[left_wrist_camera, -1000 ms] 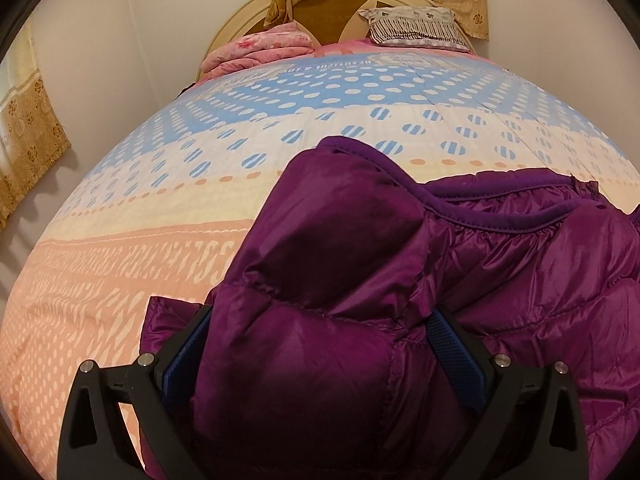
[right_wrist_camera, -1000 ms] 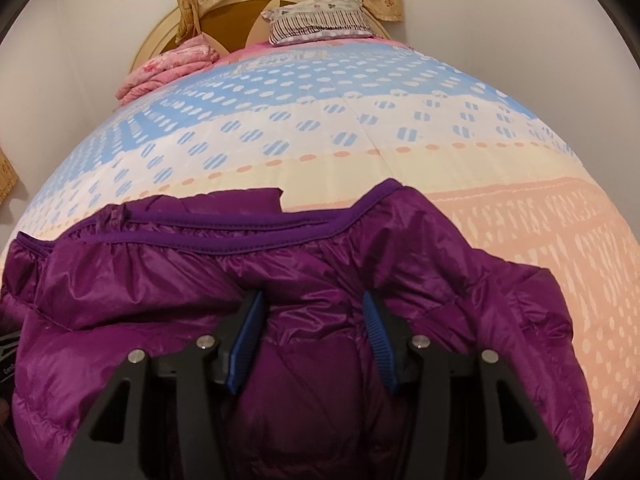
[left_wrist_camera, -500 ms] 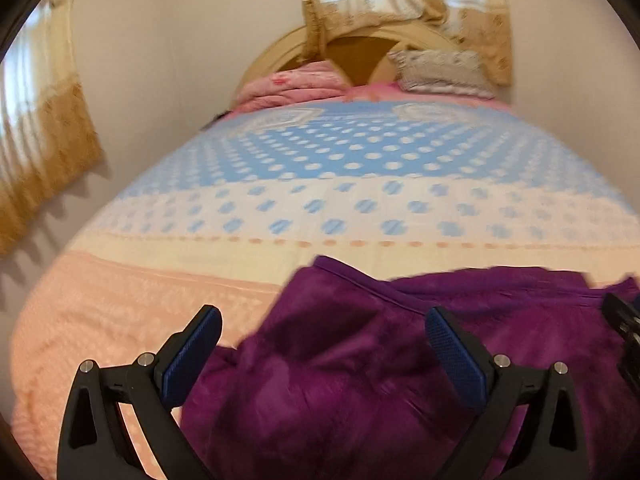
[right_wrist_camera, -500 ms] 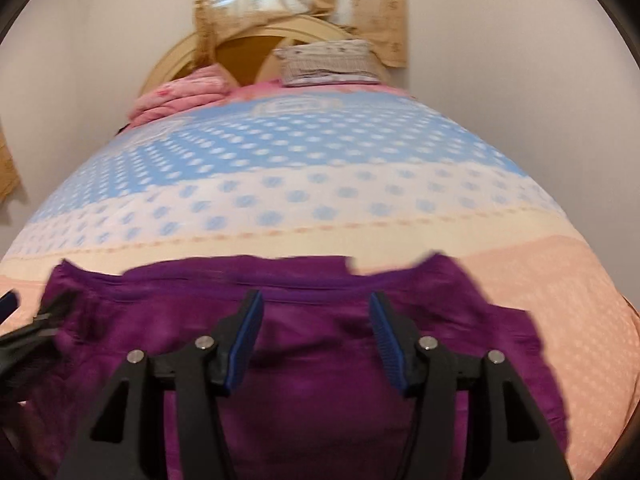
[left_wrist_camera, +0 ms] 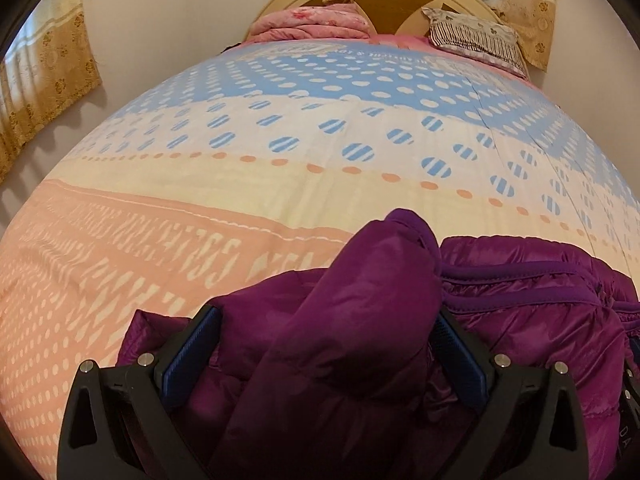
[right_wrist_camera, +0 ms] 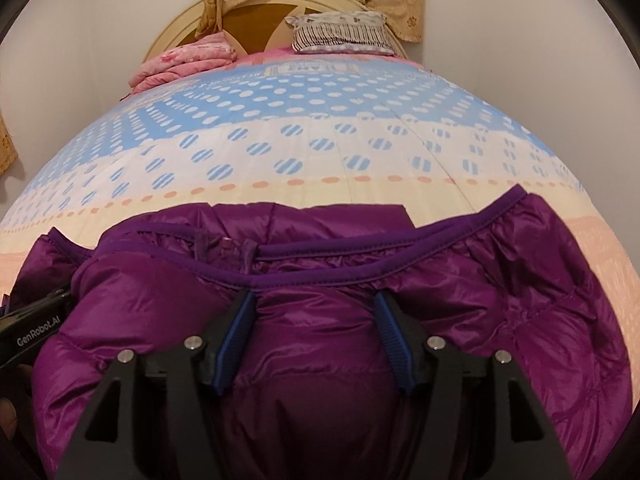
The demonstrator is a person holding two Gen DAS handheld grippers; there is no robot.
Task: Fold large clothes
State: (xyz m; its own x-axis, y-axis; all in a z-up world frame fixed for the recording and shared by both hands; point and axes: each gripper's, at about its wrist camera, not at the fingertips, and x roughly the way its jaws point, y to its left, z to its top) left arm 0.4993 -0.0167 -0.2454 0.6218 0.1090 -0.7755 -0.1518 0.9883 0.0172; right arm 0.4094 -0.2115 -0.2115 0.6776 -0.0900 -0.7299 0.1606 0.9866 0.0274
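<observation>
Left wrist view: purple puffer jacket (left_wrist_camera: 520, 312) heaped at lower right of the bed (left_wrist_camera: 200, 208), on the peach band of the quilt. Left gripper (left_wrist_camera: 326, 354) at bottom centre, jaws spread wide with a thick fold of jacket bulging up between the blue pads (left_wrist_camera: 192, 356) — pressing or merely flanking, cannot tell.

Right wrist view: same jacket across the lower half, collar trim running left to right. Right gripper (right_wrist_camera: 316, 334) at bottom centre, jaws just been opening — puffy fabric between them, pads touching it on both sides, grip not clearly firm. Pink blanket (right_wrist_camera: 188, 60) and pillow (right_wrist_camera: 340, 32) at the headboard, top of frame.
</observation>
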